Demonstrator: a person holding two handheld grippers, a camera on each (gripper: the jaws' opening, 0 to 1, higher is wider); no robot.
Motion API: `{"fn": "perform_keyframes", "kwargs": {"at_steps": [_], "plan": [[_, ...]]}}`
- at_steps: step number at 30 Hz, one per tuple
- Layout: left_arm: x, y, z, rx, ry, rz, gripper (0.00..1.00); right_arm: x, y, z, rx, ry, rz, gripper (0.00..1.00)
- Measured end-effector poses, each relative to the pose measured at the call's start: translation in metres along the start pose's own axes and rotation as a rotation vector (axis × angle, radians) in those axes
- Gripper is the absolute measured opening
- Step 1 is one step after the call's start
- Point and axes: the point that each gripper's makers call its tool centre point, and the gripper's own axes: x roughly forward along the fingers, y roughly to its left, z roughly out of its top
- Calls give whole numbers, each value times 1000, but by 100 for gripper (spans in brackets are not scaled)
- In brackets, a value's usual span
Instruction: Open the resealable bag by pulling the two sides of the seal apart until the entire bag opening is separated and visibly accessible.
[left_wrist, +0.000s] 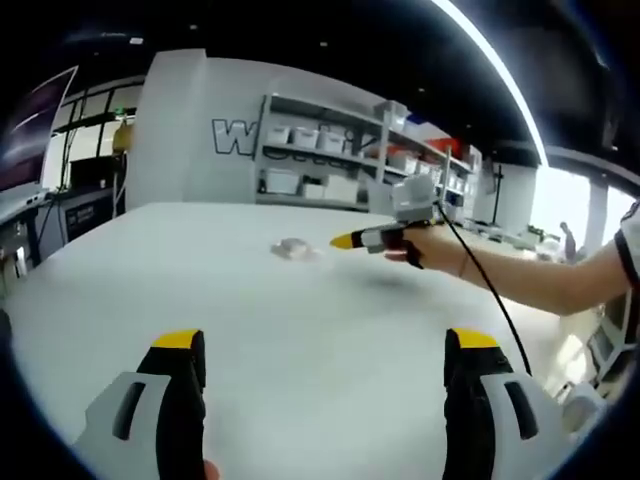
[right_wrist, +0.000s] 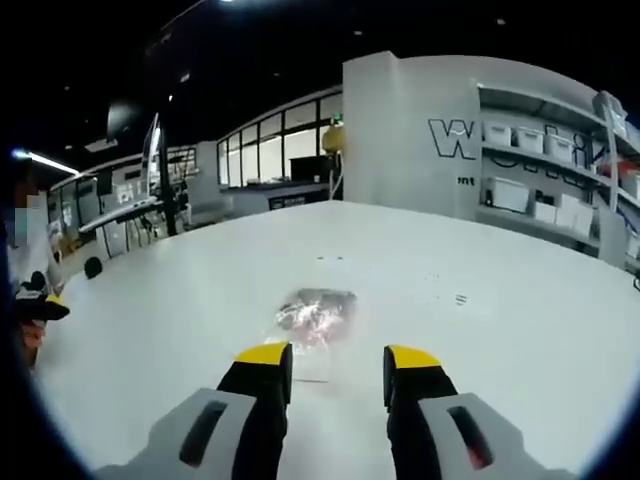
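The resealable bag (right_wrist: 314, 318) lies flat on the white surface (right_wrist: 480, 330), a clear pouch with something small and reddish inside; whether its seal is open cannot be told. In the right gripper view it sits just ahead of the right gripper (right_wrist: 337, 360), whose yellow-tipped jaws stand apart with nothing between them, the left jaw tip near the bag's near edge but not gripping it.

In the left gripper view the bag (left_wrist: 293, 248) shows as a small pale patch far out on the surface (left_wrist: 200, 280), with the right gripper (left_wrist: 345, 241) held by a hand (left_wrist: 425, 243) just beside it, a black cable trailing from it. The left gripper (left_wrist: 325, 345) hovers well back from the bag, jaws spread wide and empty. Shelves (left_wrist: 330, 150) with white bins stand behind the surface.
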Motion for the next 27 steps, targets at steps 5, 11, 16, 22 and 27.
{"fn": "perform_keyframes", "kwargs": {"at_steps": [5,11,16,22,27], "plan": [[2,1,0,5,3,1,99,5,-1,-3,-10,8,-3,32],[2,3,-3,1,11,8,99,18,0,-7,-39,37,6,31],[1,6,-4,0,15,15,99,26,0,-10,-53,53,-2,30],[3,7,-4,-2,12,21,99,30,1,-10,-67,61,-1,28],[3,7,-12,10,49,26,99,36,3,-17,-113,97,-1,27]]}}
